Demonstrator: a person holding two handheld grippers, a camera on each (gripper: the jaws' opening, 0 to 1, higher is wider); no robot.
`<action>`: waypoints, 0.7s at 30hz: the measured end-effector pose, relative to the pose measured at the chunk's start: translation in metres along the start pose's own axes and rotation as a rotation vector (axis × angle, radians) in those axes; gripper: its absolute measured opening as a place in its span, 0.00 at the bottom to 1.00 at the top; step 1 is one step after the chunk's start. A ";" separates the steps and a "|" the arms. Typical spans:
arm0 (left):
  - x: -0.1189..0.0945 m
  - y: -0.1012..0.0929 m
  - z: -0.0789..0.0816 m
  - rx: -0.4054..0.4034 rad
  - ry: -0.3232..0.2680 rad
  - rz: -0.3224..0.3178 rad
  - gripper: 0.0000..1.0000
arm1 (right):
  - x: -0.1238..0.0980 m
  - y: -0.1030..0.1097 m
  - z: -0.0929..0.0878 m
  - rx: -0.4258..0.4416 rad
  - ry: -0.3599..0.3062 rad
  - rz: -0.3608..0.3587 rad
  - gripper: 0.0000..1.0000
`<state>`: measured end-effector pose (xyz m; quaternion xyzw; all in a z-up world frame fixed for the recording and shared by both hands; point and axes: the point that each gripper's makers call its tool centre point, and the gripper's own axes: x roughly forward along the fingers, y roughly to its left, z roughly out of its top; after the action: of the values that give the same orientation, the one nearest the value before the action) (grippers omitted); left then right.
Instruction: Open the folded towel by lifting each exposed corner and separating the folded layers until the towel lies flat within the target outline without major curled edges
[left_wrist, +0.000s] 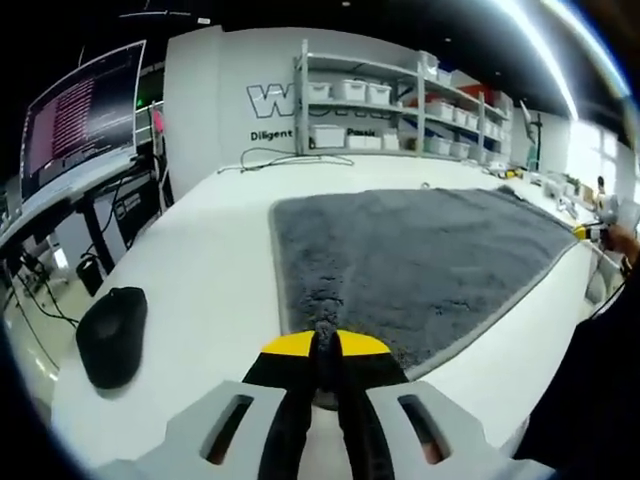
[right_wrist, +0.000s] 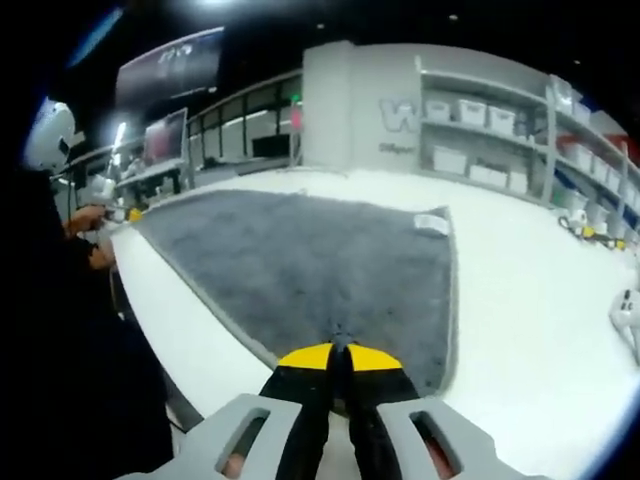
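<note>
Two claws are pressed together on the near edge of the grey towel (left_wrist: 420, 260), each pinching a corner: the left claw (left_wrist: 326, 345) grips the corner seen in the left gripper view, and the right claw (right_wrist: 340, 352) grips the corner seen in the right gripper view. The towel is spread across the white table (left_wrist: 190, 290), its pile looking largely open and flat, with a small white care tag (right_wrist: 432, 222) lying at a far corner. No target outline can be made out on the table from these views.

Several things could go wrong from here, it is judged. If the two corners are pulled unevenly, the near edge could be dragged askew and the cloth skewed out of place. If the corners are released from a height, they could curl back under. A pull toward the table edge could let the near hem slide off. A black mouse (left_wrist: 112, 335) lies near the towel's left side and could be nudged by a wide sweep.

Writing is partly readable on the far wall (left_wrist: 270, 100): large letters beginning with "W", and below them a smaller word starting "Diligent"; the rest is hidden by shelving (left_wrist: 400, 100). Text on the monitor (left_wrist: 85, 110) is too small to be read.
</note>
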<state>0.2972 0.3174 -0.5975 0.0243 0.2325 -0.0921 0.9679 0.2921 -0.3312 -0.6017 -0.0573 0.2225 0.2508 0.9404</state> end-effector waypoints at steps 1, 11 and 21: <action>0.000 0.001 0.000 -0.002 -0.001 0.000 0.05 | 0.000 0.000 0.000 0.002 0.001 0.003 0.00; 0.000 0.002 0.001 -0.151 0.046 -0.025 0.06 | -0.012 -0.001 0.032 0.058 -0.119 0.054 0.00; 0.004 -0.008 0.002 -0.083 0.055 -0.051 0.05 | -0.010 -0.002 0.010 -0.037 -0.021 0.034 0.02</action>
<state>0.2999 0.3084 -0.5975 -0.0192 0.2631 -0.1063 0.9587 0.2890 -0.3349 -0.5878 -0.0681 0.2090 0.2714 0.9370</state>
